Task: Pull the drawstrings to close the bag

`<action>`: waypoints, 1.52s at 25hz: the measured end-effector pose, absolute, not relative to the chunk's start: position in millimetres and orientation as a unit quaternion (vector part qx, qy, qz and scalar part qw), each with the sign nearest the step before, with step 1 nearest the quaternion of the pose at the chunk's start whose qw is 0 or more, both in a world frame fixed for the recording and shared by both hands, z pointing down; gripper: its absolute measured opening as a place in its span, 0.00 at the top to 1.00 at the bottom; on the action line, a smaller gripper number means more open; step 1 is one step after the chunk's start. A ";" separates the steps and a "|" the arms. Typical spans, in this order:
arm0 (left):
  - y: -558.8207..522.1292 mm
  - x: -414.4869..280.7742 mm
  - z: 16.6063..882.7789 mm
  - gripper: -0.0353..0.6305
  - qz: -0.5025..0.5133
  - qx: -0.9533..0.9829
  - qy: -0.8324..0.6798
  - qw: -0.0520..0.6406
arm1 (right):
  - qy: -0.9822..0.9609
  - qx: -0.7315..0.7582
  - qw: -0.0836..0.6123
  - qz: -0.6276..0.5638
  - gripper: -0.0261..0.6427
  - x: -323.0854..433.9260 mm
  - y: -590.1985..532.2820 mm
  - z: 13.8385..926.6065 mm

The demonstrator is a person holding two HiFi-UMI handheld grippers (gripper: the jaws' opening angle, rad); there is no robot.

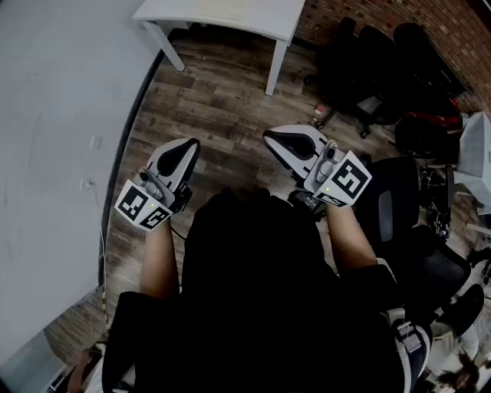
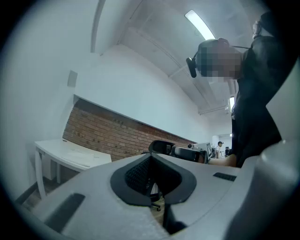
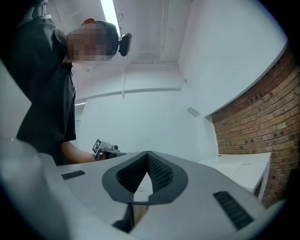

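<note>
I hold my white-and-black left gripper [image 1: 186, 150] and my matching right gripper [image 1: 278, 140] out in front of me, side by side and well apart, both pointing level. Each has its jaws pressed together with nothing between them. My bare left forearm [image 1: 157, 265] and right forearm [image 1: 354, 238] reach forward, wrists straight behind the grippers.

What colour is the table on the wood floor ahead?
White, top and legs alike. The table shows best in the head view.
</note>
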State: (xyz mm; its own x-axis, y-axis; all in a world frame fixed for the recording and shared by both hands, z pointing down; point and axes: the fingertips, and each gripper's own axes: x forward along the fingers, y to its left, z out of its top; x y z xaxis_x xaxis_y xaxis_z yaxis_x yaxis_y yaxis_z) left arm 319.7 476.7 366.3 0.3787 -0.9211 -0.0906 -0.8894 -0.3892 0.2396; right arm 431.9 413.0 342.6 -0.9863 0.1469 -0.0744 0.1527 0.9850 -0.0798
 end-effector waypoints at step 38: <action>452.3 287.1 412.5 0.92 -0.006 0.777 -0.623 0.091 | 0.998 -0.007 -0.009 -0.067 0.95 425.7 350.3 399.7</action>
